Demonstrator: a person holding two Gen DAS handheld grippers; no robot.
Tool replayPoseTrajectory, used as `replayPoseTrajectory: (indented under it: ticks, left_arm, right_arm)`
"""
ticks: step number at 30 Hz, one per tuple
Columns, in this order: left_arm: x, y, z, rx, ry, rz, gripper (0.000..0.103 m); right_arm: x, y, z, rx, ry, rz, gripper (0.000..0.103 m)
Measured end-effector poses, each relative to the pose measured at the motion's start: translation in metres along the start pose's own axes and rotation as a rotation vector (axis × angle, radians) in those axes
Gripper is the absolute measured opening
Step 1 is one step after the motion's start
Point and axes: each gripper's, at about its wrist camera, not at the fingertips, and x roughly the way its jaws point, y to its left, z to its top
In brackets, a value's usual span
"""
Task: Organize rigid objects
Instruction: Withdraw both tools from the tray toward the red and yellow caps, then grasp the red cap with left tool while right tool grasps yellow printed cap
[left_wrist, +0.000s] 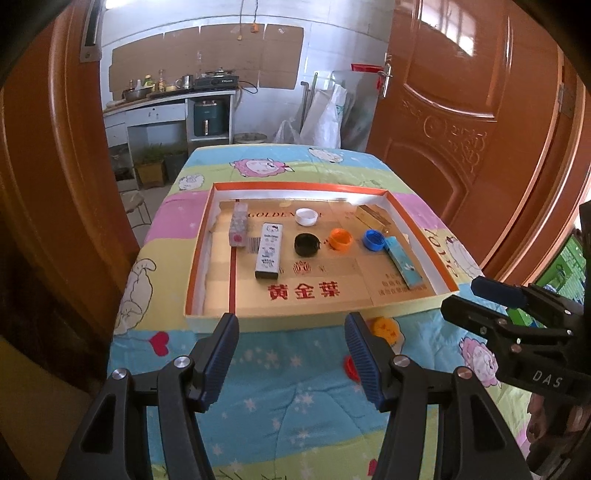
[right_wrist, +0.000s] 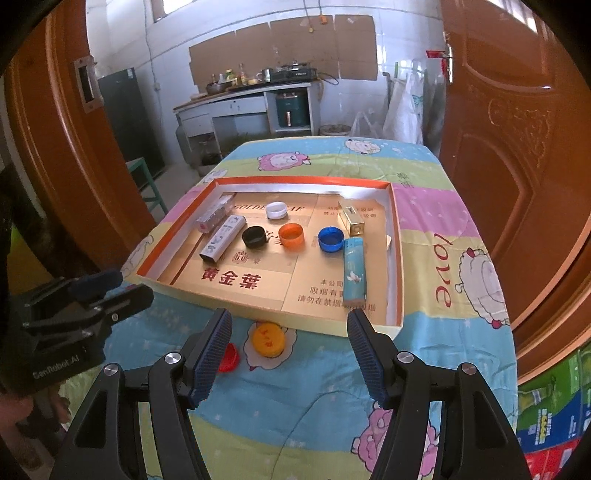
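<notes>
1. We find the left gripper (left_wrist: 291, 354) and right gripper (right_wrist: 290, 350) both spread apart, empty.
2. We note the yellow cap (right_wrist: 267, 339) and red cap (right_wrist: 228, 357) on the quilt (right_wrist: 314, 387), just outside the tray (right_wrist: 258, 310).

1. The left wrist view is taken from the near left edge of the table (left_wrist: 288, 424), angled down along its fingers toward the far kitchen wall.
2. The right wrist view is taken from the near right, angled alike.
3. The shallow box (left_wrist: 421, 221) (right_wrist: 395, 236) is shared by both, at close range.
</notes>
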Motion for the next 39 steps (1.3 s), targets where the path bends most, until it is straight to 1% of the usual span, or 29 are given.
replayPoseTrajectory:
  ticks: [9, 14, 18, 23, 27, 32, 34, 35, 37, 38, 39]
  left_arm:
    - [-0.010, -0.008, -0.014, 0.009, -0.007, 0.008, 0.059]
    - [-0.011, -0.014, -0.020, 0.016, -0.005, -0.008, 0.059]
    - [0.001, -0.026, -0.031, 0.058, 0.017, -0.049, 0.059]
    - [0.024, -0.043, -0.044, 0.113, 0.065, -0.056, 0.059]
    - [0.035, -0.051, -0.046, 0.137, 0.077, -0.071, 0.059]
    - [0.054, -0.058, -0.046, 0.162, 0.106, -0.062, 0.059]
    - [0.062, -0.057, -0.046, 0.159, 0.127, -0.067, 0.054]
    - [0.065, -0.056, -0.045, 0.154, 0.134, -0.067, 0.049]
    - [0.066, -0.054, -0.044, 0.150, 0.123, -0.055, 0.042]
    - [0.067, -0.053, -0.044, 0.145, 0.123, -0.052, 0.034]
    - [0.067, -0.051, -0.043, 0.138, 0.120, -0.046, 0.031]
  right_arm:
    - [-0.010, 0.004, -0.011, -0.004, -0.007, 0.003, 0.067]
    - [-0.014, 0.000, -0.019, 0.000, -0.012, -0.005, 0.067]
    - [-0.013, -0.009, -0.027, 0.022, 0.001, -0.023, 0.067]
    - [-0.010, -0.022, -0.035, 0.047, 0.015, -0.038, 0.067]
    - [-0.008, -0.031, -0.037, 0.064, 0.019, -0.046, 0.067]
    - [-0.004, -0.038, -0.038, 0.077, 0.029, -0.048, 0.067]
    - [-0.001, -0.040, -0.038, 0.078, 0.033, -0.049, 0.067]
    - [0.000, -0.040, -0.038, 0.079, 0.036, -0.050, 0.067]
    - [0.002, -0.042, -0.038, 0.083, 0.041, -0.051, 0.067]
    - [0.003, -0.043, -0.038, 0.084, 0.043, -0.051, 0.067]
    - [0.005, -0.043, -0.038, 0.086, 0.046, -0.049, 0.067]
